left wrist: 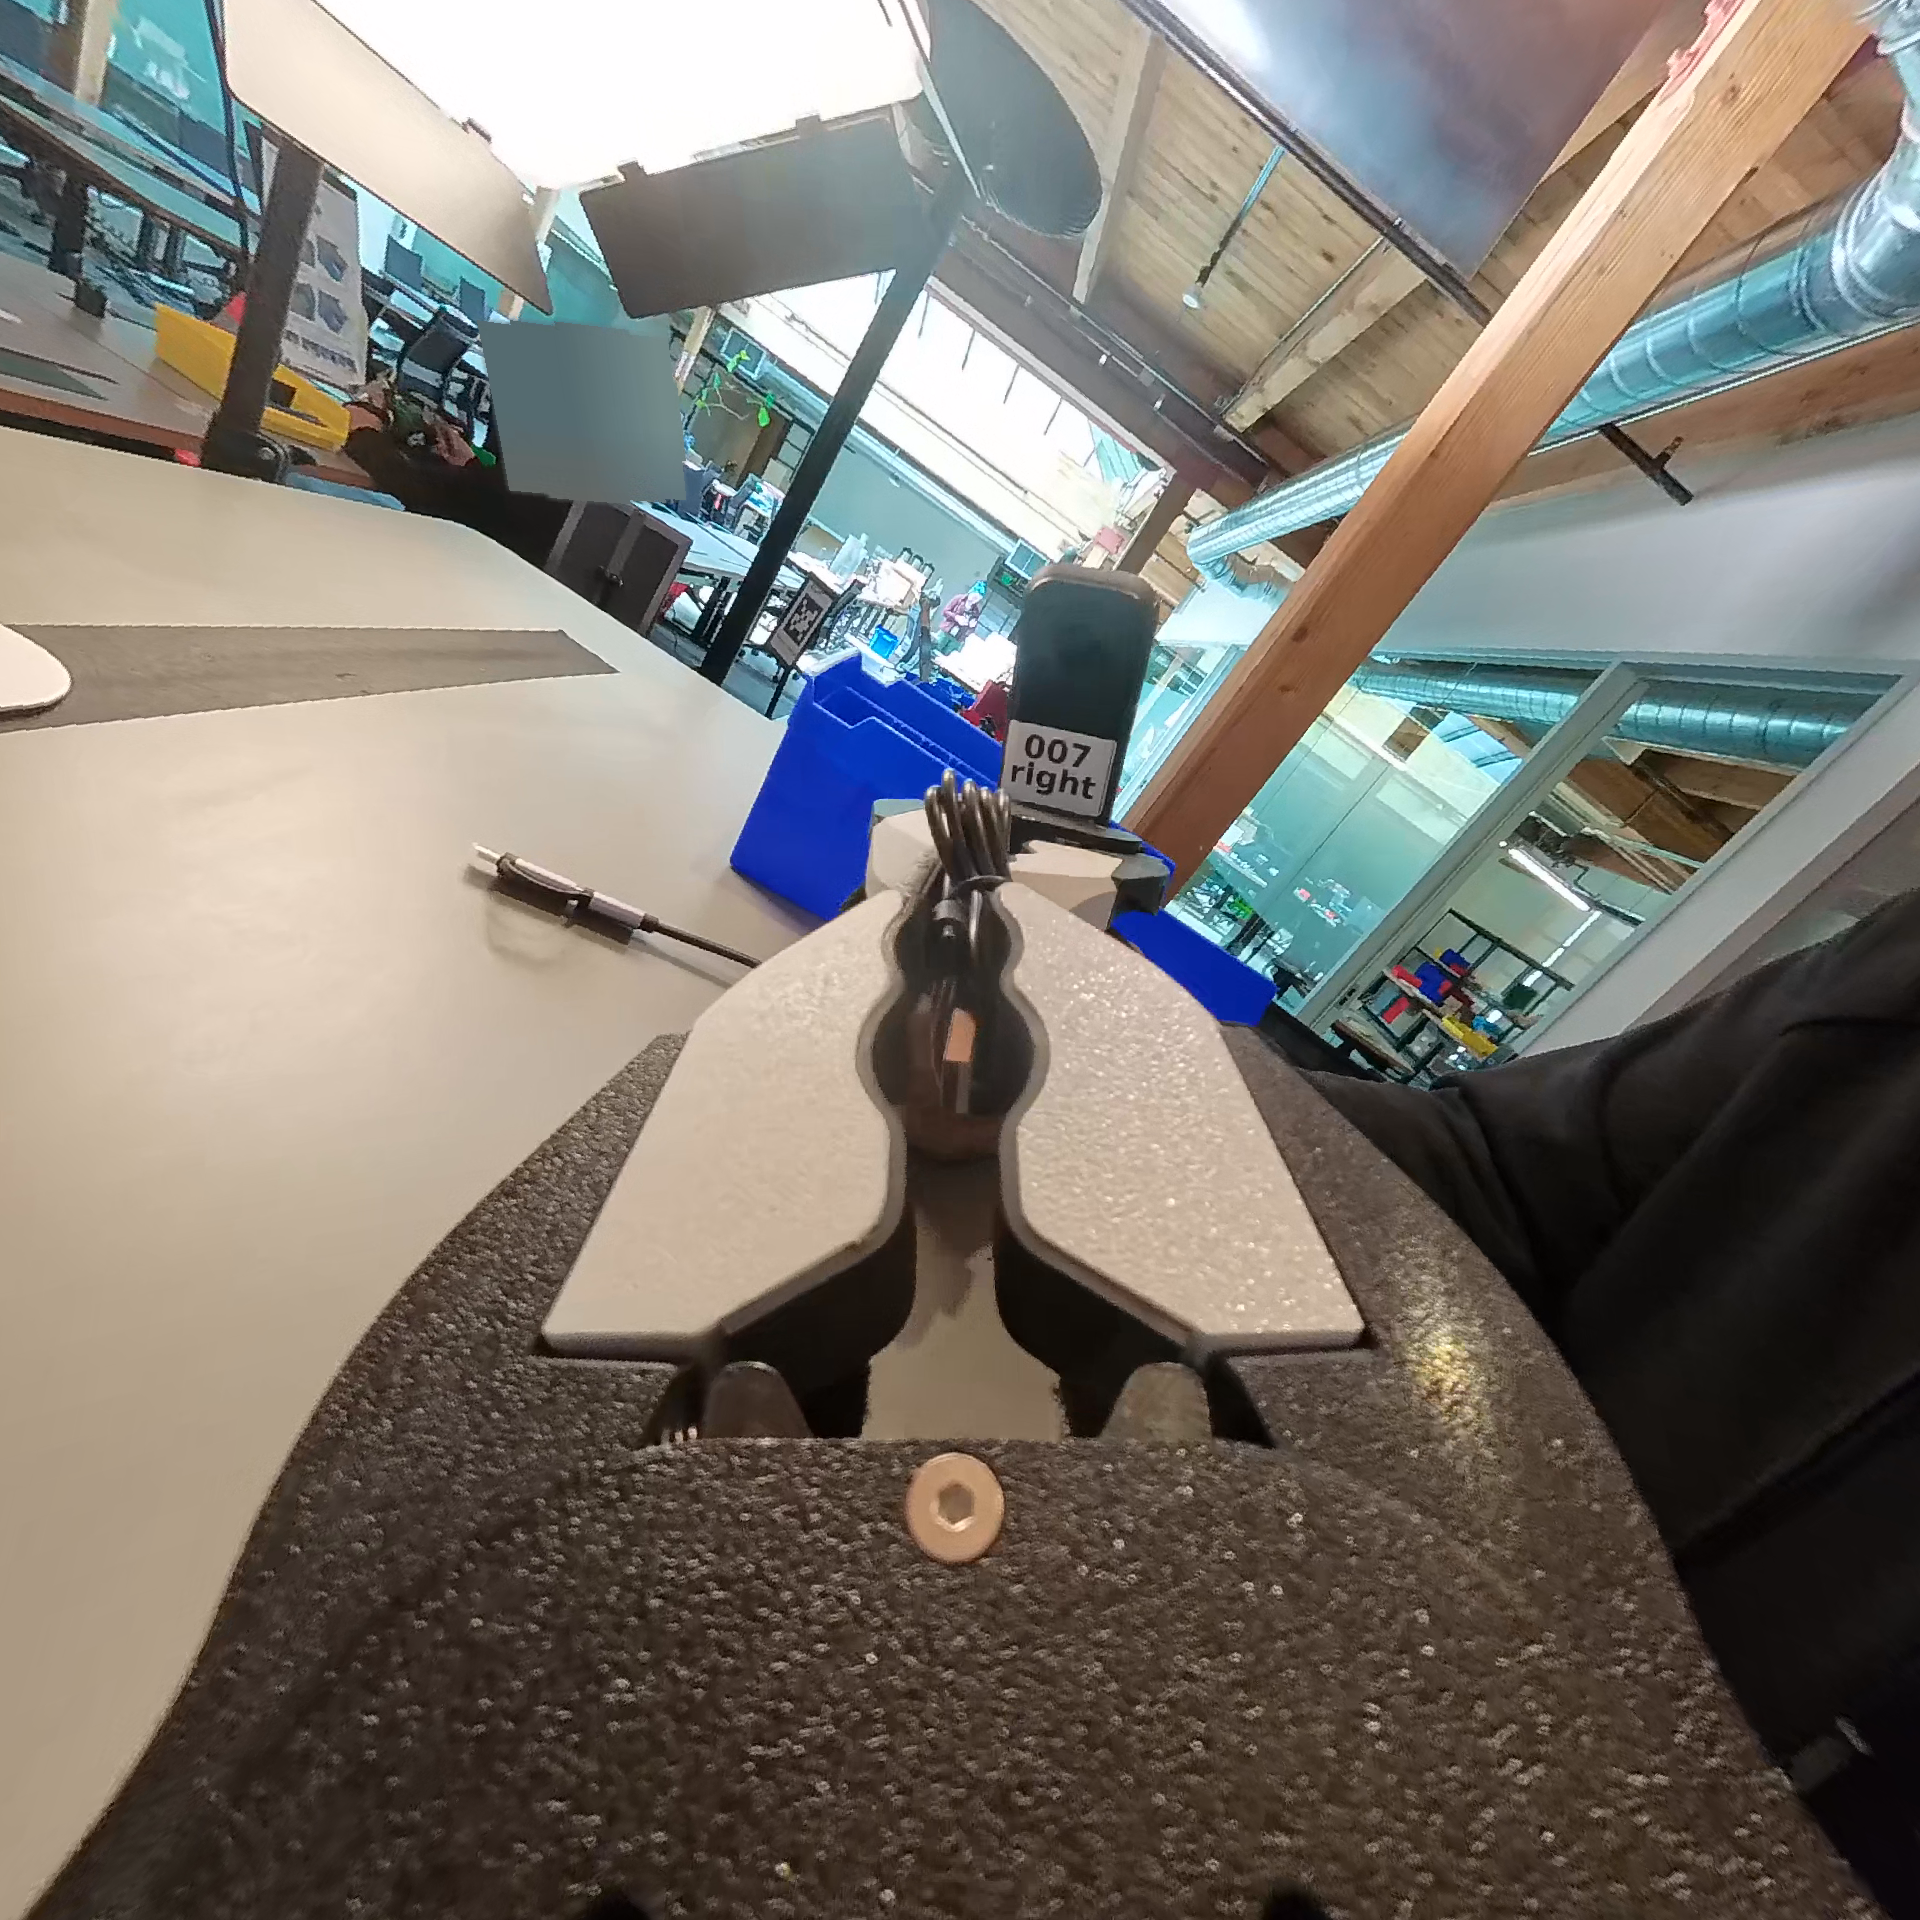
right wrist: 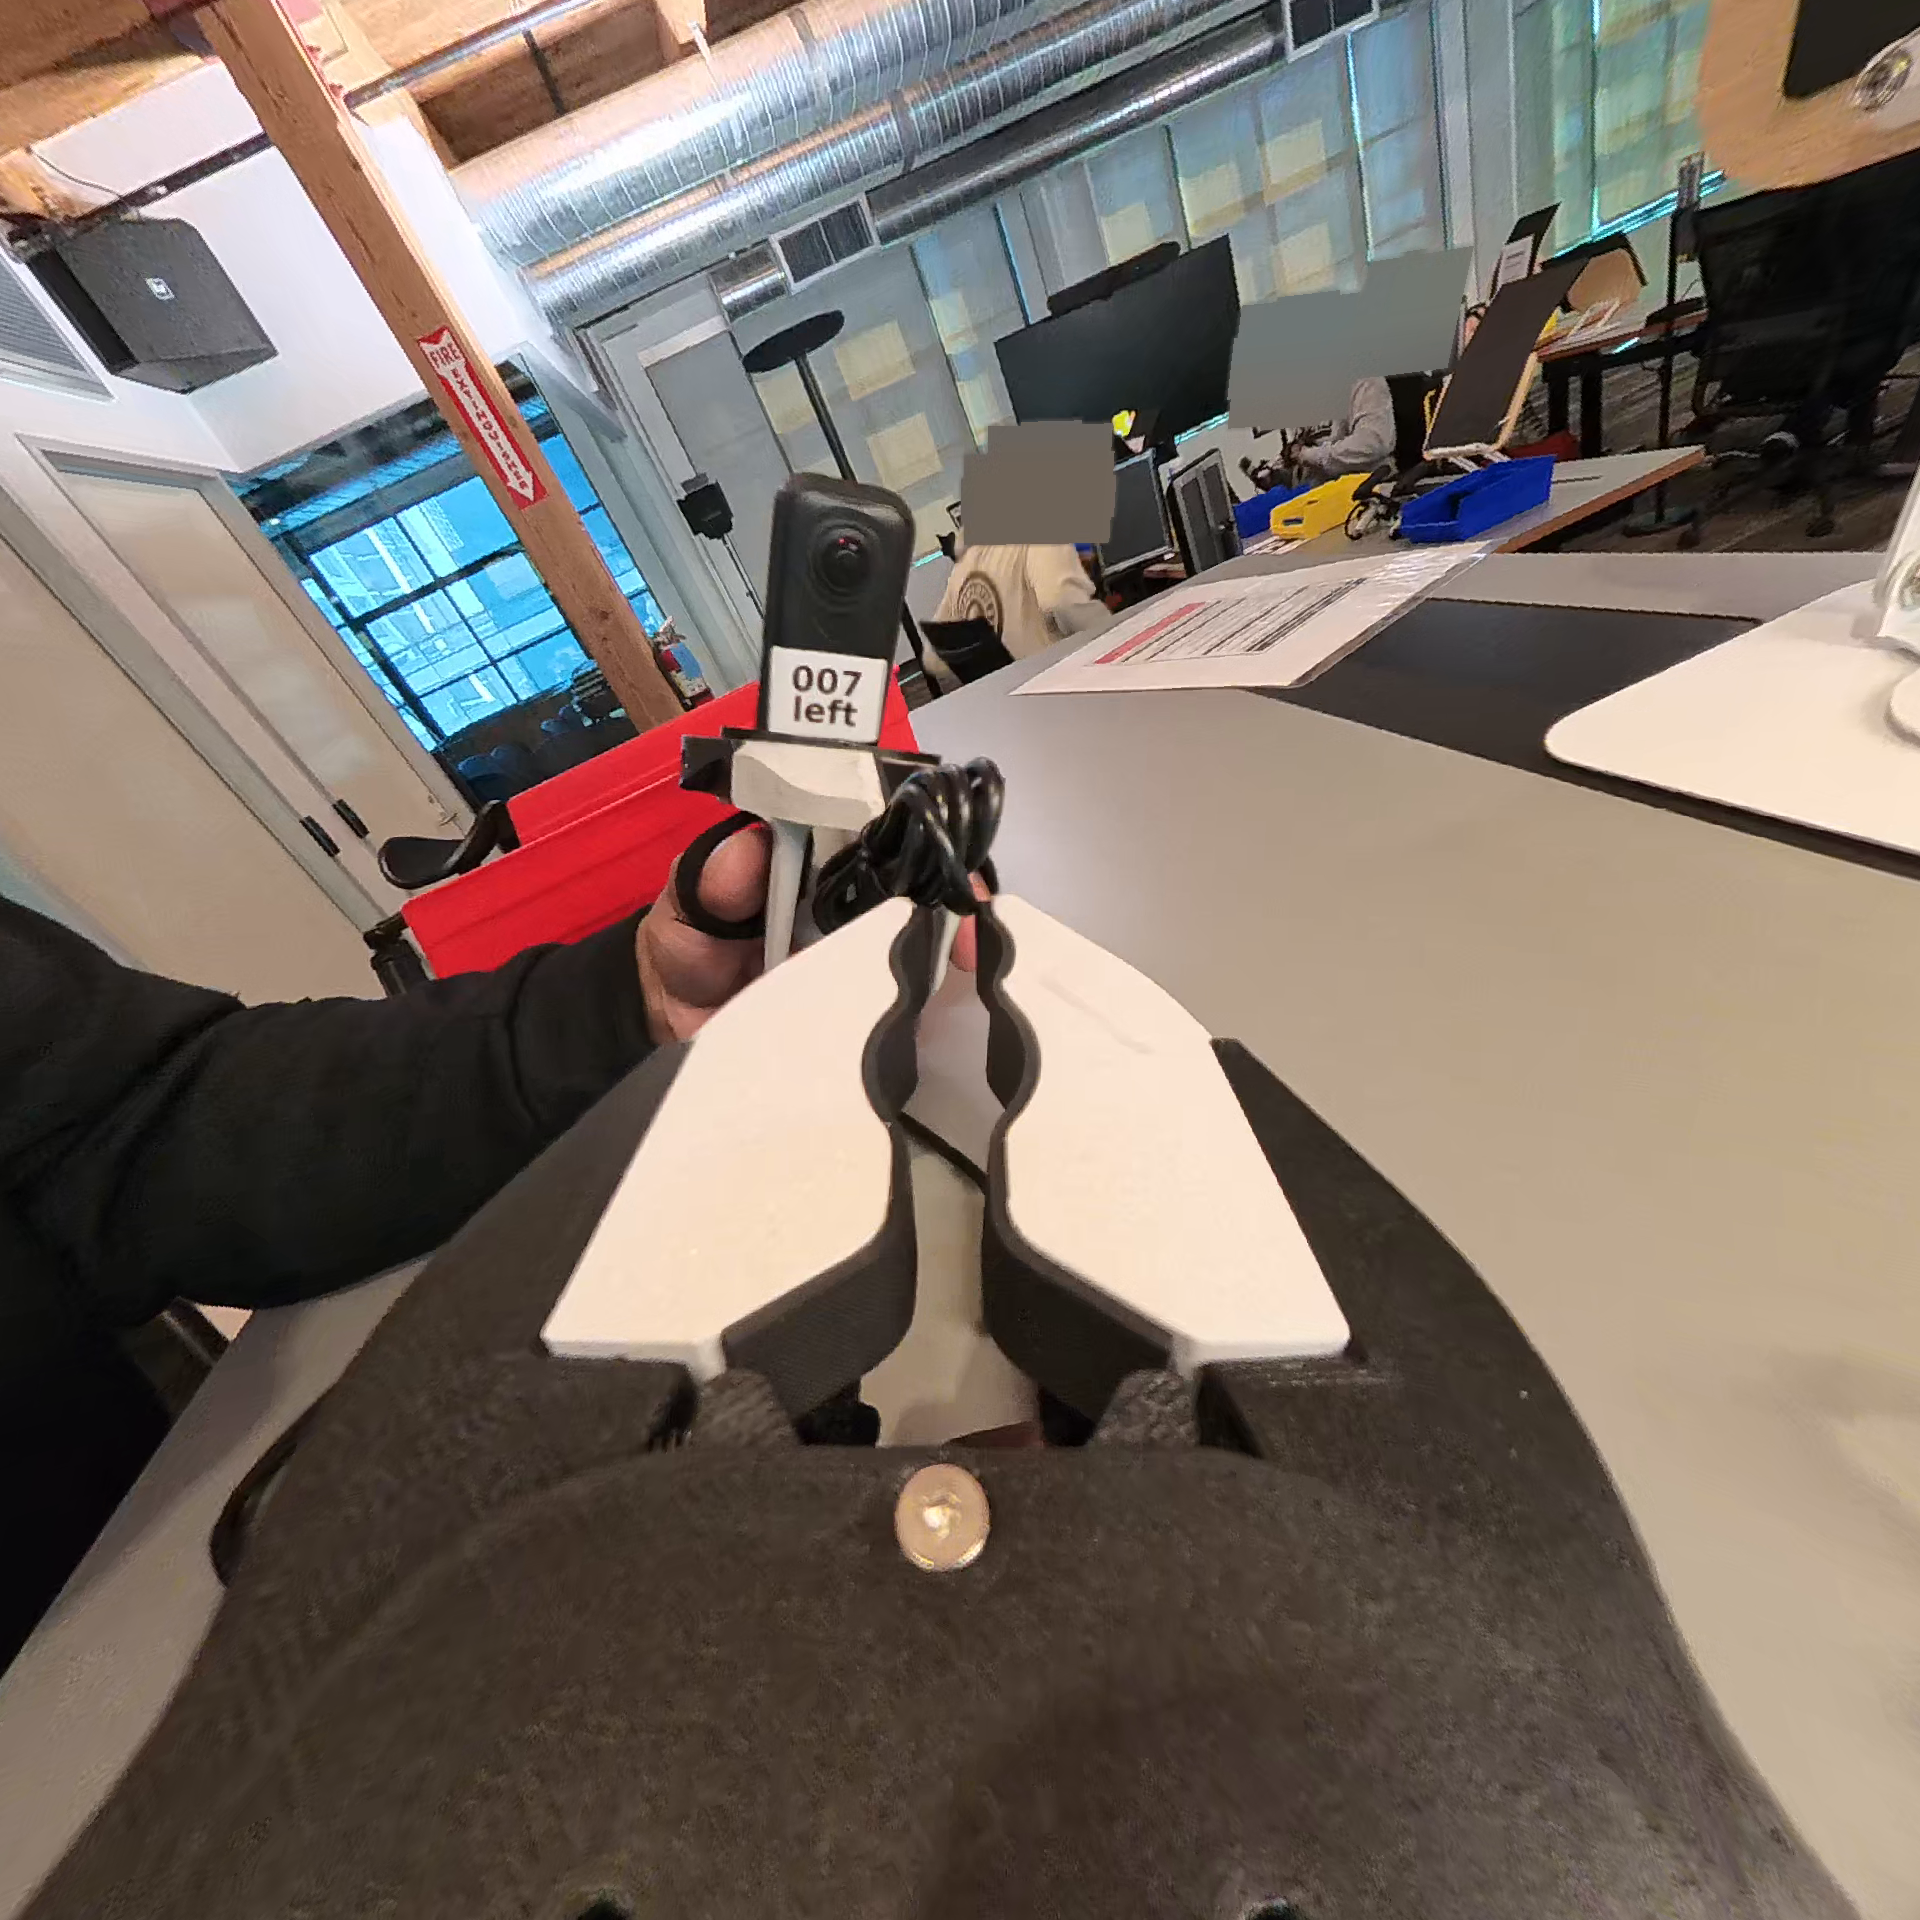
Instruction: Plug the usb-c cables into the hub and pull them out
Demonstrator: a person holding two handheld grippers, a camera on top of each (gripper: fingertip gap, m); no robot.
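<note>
My left tongs (left wrist: pixel 951 935) are clamped on the coiled cable (left wrist: pixel 966 831), right tongs (right wrist: pixel 945 935) closed on its strand; next, free the plug for the hub (left wrist: pixel 561 883).

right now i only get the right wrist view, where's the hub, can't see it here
observer: the slim grey hub lies flat on the grey table, to the left of the left gripper in the left wrist view, and a thin dark lead runs from it toward that gripper.
operator: ok and is the left gripper holding a plug or just cable
observer: it is shut on the coiled black cable bundle, and a small copper-coloured connector shows between its fingers.
operator: anything past the hub i could hit
observer: a blue plastic bin stands beyond the hub, near the far edge of the table.
</note>
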